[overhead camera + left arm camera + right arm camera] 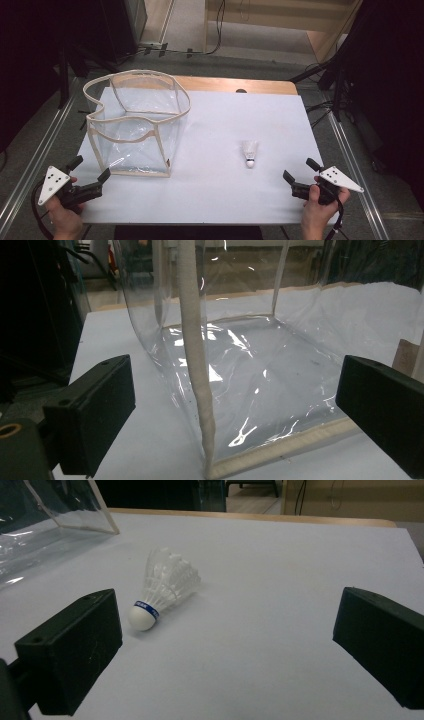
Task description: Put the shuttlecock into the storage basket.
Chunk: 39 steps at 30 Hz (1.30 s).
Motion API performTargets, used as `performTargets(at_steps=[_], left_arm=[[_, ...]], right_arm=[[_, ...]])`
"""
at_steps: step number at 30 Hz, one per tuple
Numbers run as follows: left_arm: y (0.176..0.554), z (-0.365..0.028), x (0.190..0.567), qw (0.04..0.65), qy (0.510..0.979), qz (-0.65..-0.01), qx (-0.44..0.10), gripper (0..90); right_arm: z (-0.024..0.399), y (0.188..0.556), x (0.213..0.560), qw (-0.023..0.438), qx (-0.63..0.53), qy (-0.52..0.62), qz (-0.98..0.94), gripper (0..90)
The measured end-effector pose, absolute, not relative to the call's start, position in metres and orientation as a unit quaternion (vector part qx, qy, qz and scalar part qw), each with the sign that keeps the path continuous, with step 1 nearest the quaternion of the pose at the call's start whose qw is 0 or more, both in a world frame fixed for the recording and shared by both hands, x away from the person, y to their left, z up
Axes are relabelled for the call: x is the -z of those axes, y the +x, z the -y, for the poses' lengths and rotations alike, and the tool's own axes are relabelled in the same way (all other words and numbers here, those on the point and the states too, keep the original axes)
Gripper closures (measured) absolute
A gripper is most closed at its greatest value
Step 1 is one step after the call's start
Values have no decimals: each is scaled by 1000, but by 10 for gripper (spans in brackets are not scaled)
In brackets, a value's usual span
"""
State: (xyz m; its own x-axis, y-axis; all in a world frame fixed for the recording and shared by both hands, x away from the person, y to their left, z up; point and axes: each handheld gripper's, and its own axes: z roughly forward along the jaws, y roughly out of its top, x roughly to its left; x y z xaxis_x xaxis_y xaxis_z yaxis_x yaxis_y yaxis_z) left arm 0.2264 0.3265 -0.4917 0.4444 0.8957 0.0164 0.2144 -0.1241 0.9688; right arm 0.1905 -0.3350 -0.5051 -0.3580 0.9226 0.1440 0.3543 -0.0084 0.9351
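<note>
Lying on side, shuttlecock (pixel 250 153): cork toward person, feathers pointing away.

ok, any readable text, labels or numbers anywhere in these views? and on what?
Blue band around the cork of the shuttlecock: white lettering, too small and blurred to read for sure.
Clear bag with cloth edging: no print or label to be seen.
White table sheet: no text.
Grey three-cornered plates on the left tongs and right tongs: dark dots, no letters or numbers.
</note>
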Motion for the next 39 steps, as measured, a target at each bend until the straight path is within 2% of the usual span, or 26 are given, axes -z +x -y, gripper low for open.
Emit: performTargets(at_steps=[17,39], left_arm=[[227,-325,492,513,678,-410,-330,32],[226,-322,493,508,683,-404,-335,32]], right_arm=[[318,191,479,290,-481,484,-671,0],[285,223,455,239,-456,466,-719,0]])
